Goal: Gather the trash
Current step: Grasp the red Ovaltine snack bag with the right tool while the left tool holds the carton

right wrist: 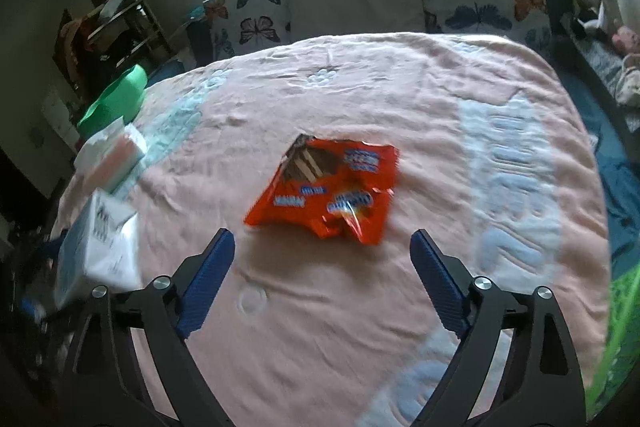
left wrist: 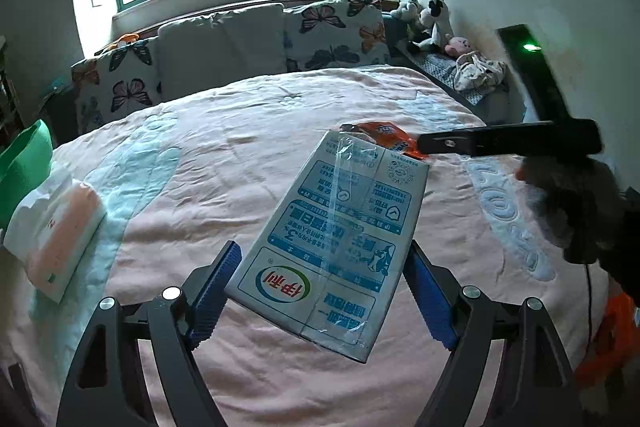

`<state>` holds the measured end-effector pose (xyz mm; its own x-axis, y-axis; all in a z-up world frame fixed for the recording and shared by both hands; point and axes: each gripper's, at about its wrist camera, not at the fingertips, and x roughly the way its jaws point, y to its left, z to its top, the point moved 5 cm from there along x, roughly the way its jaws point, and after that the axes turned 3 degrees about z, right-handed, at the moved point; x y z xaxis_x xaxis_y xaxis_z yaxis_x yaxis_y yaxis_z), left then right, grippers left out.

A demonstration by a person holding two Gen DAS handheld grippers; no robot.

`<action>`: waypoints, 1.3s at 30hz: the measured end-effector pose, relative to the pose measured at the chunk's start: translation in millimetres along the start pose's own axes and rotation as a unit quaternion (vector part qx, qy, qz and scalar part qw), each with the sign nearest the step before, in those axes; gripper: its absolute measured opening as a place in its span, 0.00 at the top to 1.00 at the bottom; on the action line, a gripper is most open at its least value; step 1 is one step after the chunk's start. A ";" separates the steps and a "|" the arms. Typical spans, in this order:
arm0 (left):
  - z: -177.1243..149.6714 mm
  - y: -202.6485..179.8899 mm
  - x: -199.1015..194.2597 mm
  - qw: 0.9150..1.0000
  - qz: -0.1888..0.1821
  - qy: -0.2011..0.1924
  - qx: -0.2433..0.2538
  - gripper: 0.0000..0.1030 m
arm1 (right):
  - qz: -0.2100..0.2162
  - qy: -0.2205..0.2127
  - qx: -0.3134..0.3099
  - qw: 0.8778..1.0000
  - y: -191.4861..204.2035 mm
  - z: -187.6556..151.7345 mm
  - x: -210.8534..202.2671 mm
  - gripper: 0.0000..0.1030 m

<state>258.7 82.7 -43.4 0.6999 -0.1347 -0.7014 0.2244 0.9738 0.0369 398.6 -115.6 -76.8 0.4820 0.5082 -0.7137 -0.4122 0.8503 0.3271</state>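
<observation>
The left gripper (left wrist: 322,291) clamps a milk carton (left wrist: 336,235) between its fingers; the right gripper (right wrist: 322,279) gapes empty, an orange wrapper (right wrist: 326,193) (torn open) lying just beyond its fingertips.

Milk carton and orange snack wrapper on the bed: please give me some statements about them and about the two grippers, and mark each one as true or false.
1. The left gripper holds the milk carton between its blue pads. True.
2. The right gripper is shut on the orange snack wrapper. False: its jaws stand open and the wrapper lies on the bedspread ahead of them, untouched.
3. The wrapper is torn open. True.
4. The green bin stands in the middle of the bed. False: it is at the bed's left edge.
5. The tissue pack lies on top of the carton. False: it lies apart, near the bin.
</observation>
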 end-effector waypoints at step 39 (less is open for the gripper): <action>-9.5 4.6 -12.7 0.999 -0.019 -0.012 -0.029 0.24 | -0.035 0.022 0.040 0.998 -3.8 -2.6 43.1 0.27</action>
<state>244.5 90.6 -41.0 0.7084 -0.1754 -0.6837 0.2125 0.9767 -0.0304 418.9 -97.4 -110.4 0.4722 0.4413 -0.7631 -0.3144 0.8930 0.3219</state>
